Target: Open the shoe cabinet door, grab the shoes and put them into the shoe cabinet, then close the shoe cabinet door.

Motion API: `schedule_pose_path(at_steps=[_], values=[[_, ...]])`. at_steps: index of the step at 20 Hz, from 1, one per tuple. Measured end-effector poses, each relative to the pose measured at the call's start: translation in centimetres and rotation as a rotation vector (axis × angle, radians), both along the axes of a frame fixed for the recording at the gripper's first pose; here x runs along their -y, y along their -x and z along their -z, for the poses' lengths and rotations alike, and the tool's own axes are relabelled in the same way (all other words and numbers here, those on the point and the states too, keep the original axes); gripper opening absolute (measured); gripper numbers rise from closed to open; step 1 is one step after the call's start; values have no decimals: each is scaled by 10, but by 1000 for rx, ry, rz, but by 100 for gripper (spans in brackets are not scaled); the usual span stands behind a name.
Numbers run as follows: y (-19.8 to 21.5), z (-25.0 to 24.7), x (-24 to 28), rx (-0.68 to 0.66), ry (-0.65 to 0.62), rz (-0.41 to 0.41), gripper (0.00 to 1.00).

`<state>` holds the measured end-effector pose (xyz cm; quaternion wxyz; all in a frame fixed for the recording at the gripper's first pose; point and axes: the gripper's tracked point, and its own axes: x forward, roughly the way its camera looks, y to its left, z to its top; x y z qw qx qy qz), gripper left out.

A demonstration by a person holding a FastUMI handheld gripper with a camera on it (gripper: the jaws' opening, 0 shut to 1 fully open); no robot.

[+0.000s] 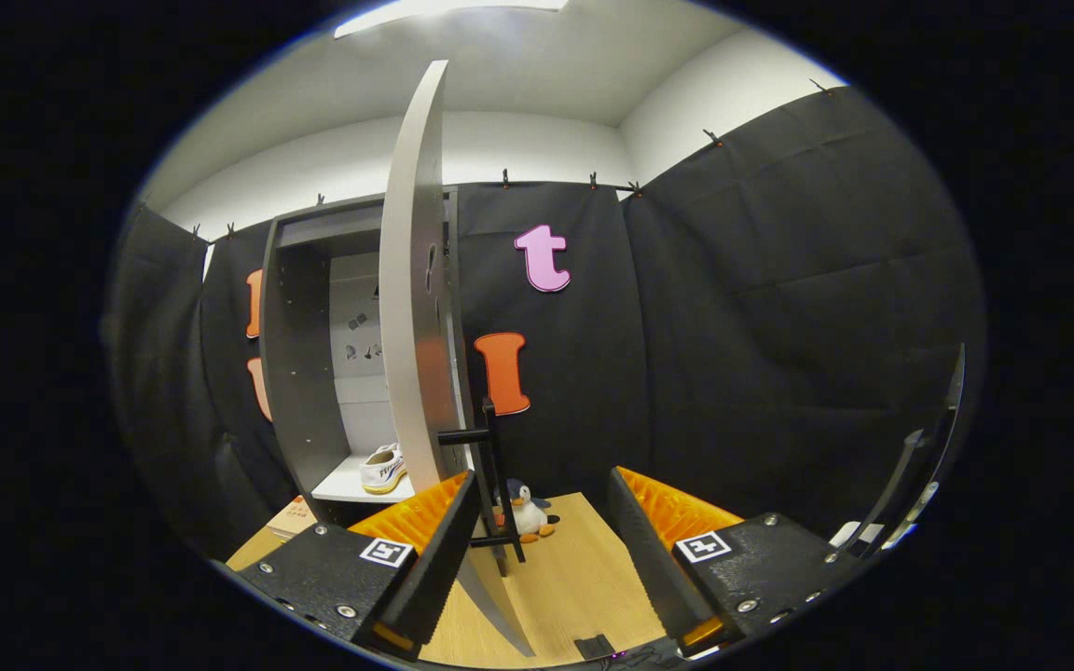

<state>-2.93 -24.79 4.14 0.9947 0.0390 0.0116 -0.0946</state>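
Nearest the lens, the claw point(542, 522) stands with its two fingers point(425, 550) spread apart and gripping nothing, the lower edge of the open cabinet door point(416, 308) passing just ahead of the left finger. Left of that door, the shoe cabinet point(299, 373) is open, and a white shoe point(383, 469) rests on its lower shelf point(341, 485), partly hidden behind the door edge. Right of the door, a black handle point(486, 466) projects from it, and beyond the fingers a small toy penguin point(526, 511) sits on the wooden worktop point(565, 578) against the booth wall.
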Motion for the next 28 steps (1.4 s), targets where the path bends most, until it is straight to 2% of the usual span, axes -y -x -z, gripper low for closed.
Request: schedule_pose_path(at_steps=[4,8,19,25,28], values=[[2,-4,-13,-4,54,-26,85],[2,-4,-36,3,14,-90,84],[-19,-3,-145,23,-9,-389,84],[-39,0,-189,33,-51,-506,84],[-49,2,-191,37,-62,-562,85]])
